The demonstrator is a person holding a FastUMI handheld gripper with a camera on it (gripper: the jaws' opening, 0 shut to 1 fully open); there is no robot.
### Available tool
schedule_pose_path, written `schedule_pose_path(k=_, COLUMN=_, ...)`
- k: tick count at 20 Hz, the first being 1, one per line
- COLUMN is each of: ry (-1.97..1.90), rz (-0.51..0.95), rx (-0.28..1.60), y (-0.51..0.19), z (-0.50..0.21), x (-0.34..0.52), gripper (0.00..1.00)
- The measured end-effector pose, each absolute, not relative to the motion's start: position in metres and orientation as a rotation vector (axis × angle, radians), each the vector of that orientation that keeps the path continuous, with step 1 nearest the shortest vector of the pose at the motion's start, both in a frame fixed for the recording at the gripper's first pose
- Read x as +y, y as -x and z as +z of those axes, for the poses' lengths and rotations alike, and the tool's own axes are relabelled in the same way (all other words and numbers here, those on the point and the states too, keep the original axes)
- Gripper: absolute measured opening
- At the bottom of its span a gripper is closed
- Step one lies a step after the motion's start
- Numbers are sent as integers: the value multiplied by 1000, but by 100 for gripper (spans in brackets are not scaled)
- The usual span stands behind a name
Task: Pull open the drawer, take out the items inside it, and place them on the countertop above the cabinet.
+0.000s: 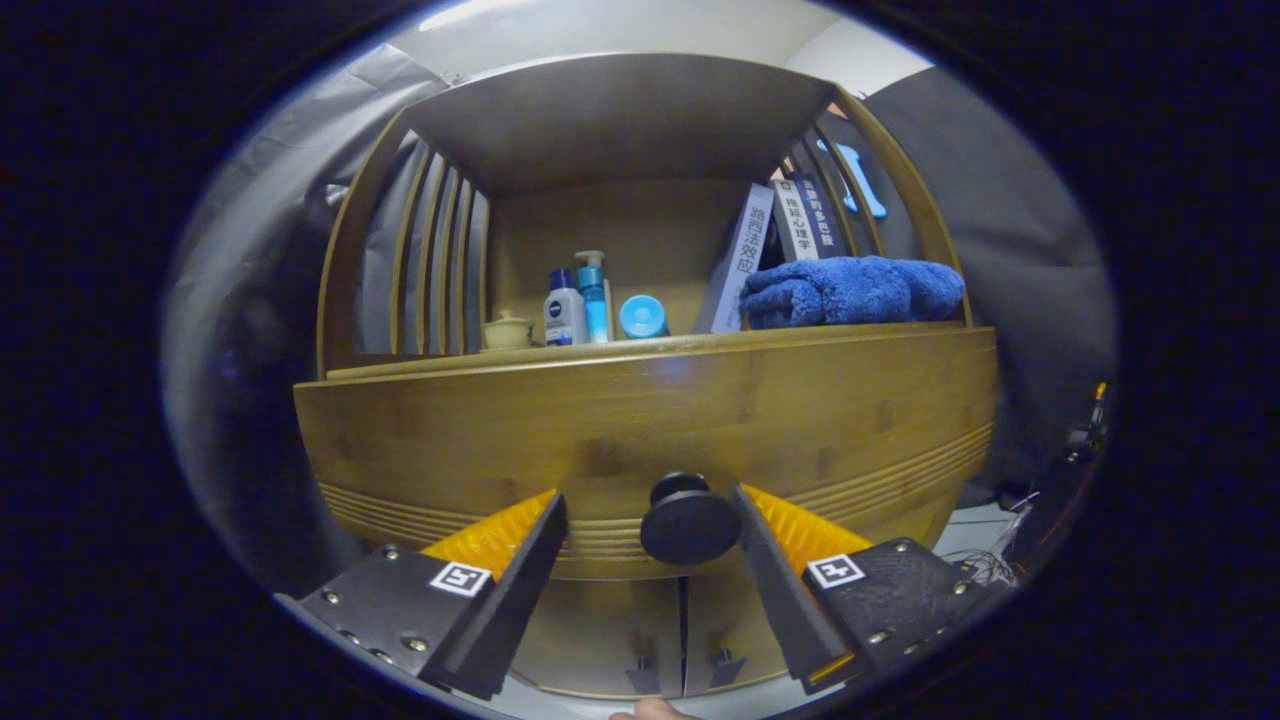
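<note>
Facing: the closed wooden drawer front of the bamboo-coloured cabinet, its round black knob low at mid-width.
Knob: sits between the fingers, nearer the right one, with a gap on both sides; neither finger touches it.
Gripper: jaws spread wide, fingers flanking the knob and holding nothing.
Drawer edges: top edge flush under the countertop lip; grooved lines run along the bottom edge; no gap shows.
Below: two small cabinet doors meet at a centre seam.
Countertop: small cream lidded pot, white-and-blue lotion bottle, blue pump bottle and blue round cap stand left of centre; leaning books and folded blue fluffy towel fill the right.
Open room: bare strip along the countertop's front edge.
</note>
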State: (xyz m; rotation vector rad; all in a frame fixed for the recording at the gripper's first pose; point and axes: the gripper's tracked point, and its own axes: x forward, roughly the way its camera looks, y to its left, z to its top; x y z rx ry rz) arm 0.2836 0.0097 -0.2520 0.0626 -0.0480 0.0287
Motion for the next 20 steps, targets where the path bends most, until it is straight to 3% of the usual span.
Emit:
schedule_pose_path(k=17, ry=-87, rz=34, rx=-18, y=-290, z=-254, x=10, gripper=99)
schedule_pose_path(k=20, ry=-68, rz=-35, rx=23, y=-286, z=-263, x=-5, gripper=99)
